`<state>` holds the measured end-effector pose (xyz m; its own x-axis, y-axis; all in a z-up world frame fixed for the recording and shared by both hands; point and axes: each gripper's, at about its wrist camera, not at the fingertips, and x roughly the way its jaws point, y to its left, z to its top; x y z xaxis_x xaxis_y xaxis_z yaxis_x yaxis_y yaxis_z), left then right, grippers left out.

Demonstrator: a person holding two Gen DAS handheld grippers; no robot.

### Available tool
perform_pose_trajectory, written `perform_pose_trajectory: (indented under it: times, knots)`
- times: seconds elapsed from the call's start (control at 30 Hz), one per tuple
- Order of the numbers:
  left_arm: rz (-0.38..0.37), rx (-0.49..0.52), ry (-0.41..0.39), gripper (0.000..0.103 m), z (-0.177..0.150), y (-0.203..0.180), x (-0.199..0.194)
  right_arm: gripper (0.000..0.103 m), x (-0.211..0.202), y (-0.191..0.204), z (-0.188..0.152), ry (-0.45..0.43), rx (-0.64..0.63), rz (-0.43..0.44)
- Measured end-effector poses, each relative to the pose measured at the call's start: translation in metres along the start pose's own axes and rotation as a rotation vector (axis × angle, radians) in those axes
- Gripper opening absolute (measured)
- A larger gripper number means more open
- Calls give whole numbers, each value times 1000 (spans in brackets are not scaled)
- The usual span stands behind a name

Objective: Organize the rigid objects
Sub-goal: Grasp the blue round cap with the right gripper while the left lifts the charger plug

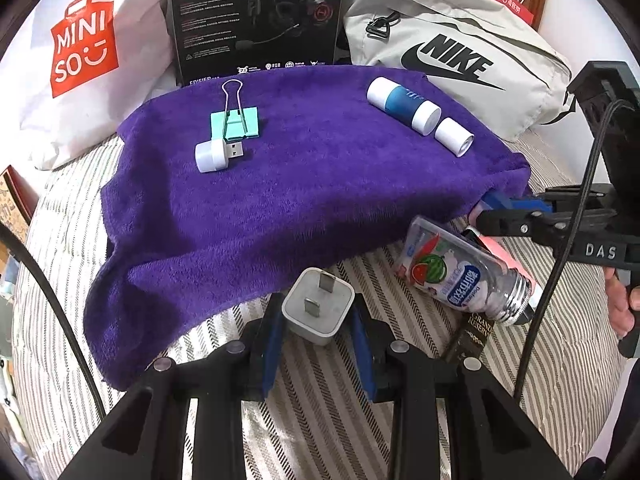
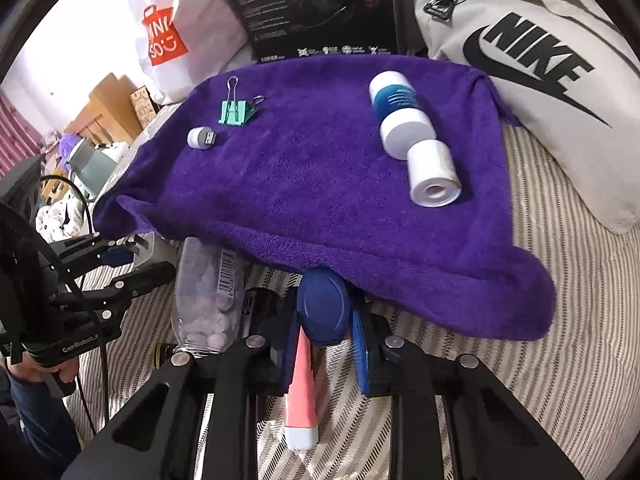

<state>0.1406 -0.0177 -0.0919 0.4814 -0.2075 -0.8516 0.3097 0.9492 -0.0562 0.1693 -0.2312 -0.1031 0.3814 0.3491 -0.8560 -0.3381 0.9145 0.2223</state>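
Both hand-held grippers (image 1: 318,316) (image 2: 326,320) closed, each gripping something.

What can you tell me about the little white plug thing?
The plug is a small white cube, plastic by its look, with rounded corners and two flat metal prongs pointing up. It sits between the left gripper's blue pads, over the striped bedding, just off the purple towel's near edge.

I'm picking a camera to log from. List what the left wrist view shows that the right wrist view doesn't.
Only the left wrist view shows the white plug adapter face-on between the left gripper fingers, and the tablet bottle's watermelon label. Only the right wrist view shows the blue oval object and pink stick at the right gripper. Both show the purple towel, mint binder clip and USB dongle.
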Motion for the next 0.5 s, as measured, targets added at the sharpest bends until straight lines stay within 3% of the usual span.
perform_pose_trajectory:
  times: [0.5]
  knots:
    - [-3, -46, -18, 30, -3, 16, -13, 23, -30, -13, -15, -18, -4, -24]
